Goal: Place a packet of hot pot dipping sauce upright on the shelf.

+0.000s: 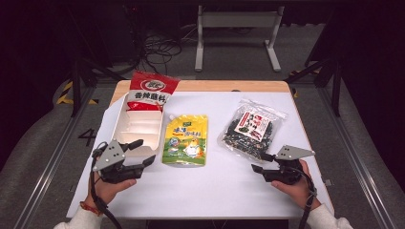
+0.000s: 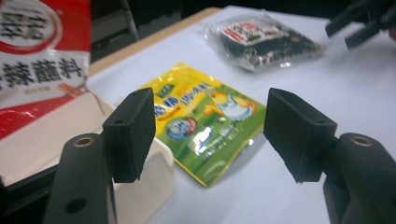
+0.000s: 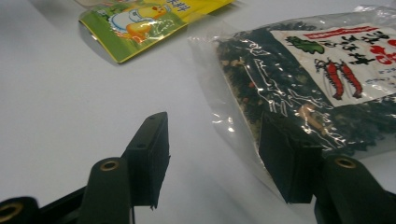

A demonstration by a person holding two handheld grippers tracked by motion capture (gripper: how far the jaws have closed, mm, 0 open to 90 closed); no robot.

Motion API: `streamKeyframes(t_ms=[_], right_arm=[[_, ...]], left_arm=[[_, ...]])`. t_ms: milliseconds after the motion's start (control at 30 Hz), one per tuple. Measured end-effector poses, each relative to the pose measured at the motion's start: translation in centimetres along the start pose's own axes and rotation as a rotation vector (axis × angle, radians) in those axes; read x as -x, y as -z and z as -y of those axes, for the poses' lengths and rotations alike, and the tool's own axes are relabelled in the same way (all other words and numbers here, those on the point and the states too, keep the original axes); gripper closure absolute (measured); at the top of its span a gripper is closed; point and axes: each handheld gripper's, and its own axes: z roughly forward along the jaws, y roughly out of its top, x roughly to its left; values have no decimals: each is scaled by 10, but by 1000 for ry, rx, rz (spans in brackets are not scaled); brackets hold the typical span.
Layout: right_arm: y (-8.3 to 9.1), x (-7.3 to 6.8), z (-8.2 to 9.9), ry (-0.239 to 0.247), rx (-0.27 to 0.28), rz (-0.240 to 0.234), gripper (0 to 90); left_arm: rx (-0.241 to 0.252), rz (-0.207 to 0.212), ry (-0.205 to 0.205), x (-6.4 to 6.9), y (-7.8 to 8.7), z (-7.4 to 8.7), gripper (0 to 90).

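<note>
The fingers of the left gripper (image 1: pixel 143 153) are seen held apart with nothing between them, poised at the near end of a white divided tray (image 1: pixel 125 112); in the left gripper view one finger (image 2: pixel 130 133) stands over the tray's near edge and the other (image 2: pixel 296 130) over bare table. The fingers of the right gripper (image 1: pixel 260 162) are likewise parted and empty; in the right gripper view one finger (image 3: pixel 288 161) lies at the near edge of a clear bag of dark dried seaweed (image 1: pixel 252 128), though contact cannot be told, while the other (image 3: pixel 152 156) is over open table. Three packets are counted: the seaweed bag on the right, one yellow spouted pouch (image 1: pixel 186 139) lying flat in the middle just right of the tray, and one red and white sachet (image 1: pixel 150 90) propped at the tray's far end. One tray and two grippers are present. The white table (image 1: pixel 210 191) is left open along its whole near side between the two hands, and a clear strip is kept between pouch and seaweed bag.
</note>
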Motion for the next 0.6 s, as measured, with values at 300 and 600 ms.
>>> streamKeyframes(t_ms=[300, 600], right_arm=[[7, 24, 2, -55, 12, 86, 483], [-2, 53, 8, -204, -9, 142, 471]], left_arm=[[-75, 43, -32, 21, -22, 20, 324], [-157, 82, -47, 38, -33, 36, 279]])
